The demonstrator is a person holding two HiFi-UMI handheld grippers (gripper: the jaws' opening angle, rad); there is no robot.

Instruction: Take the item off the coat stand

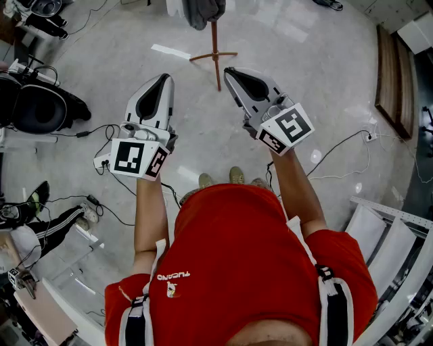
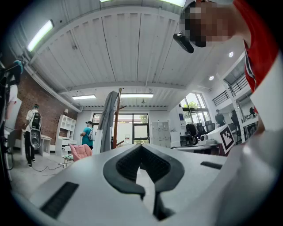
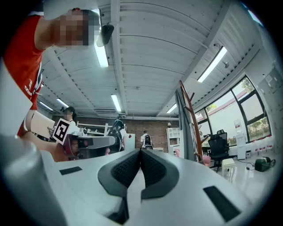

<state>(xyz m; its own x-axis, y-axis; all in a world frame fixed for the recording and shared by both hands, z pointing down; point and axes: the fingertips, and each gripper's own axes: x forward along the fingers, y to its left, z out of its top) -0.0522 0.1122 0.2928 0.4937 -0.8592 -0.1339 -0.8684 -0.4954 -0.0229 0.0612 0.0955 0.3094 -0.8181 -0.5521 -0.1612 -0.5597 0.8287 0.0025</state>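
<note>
Grey polished floor (image 1: 325, 81) fills most of the head view, and a person in a red shirt (image 1: 237, 257) stands on it with both arms stretched forward. The left claw (image 1: 162, 76) and the right claw (image 1: 229, 69) are held side by side in the air, apart from each other, both pointing toward the coat stand (image 1: 215, 54) at the top middle of that view. Neither claw touches the stand. Its wooden pole rises from spread wooden feet, and a grey garment (image 1: 203, 12) hangs on it, cut off by the upper edge of the picture.

In the left gripper view the left claw (image 2: 141, 145) has its two jaws pressed together at the tips with nothing between them. Beyond it the coat stand (image 2: 116, 128) stands upright across the room, with the grey garment (image 2: 107, 119) draped down its left side. A pink chair (image 2: 79, 151) sits low to the left of the stand, and a person in a teal top (image 2: 87, 134) stands farther back.

In the right gripper view the right claw (image 3: 140, 151) is likewise pressed together and empty. The coat stand (image 3: 190, 110) appears tilted at the right of the wide lens, with the grey garment (image 3: 181, 123) hanging along it. A black office chair (image 3: 219, 143) stands beyond, near the windows.

Black bags (image 1: 37, 105) and loose cables (image 1: 95, 130) lie on the floor at the left of the head view.
</note>
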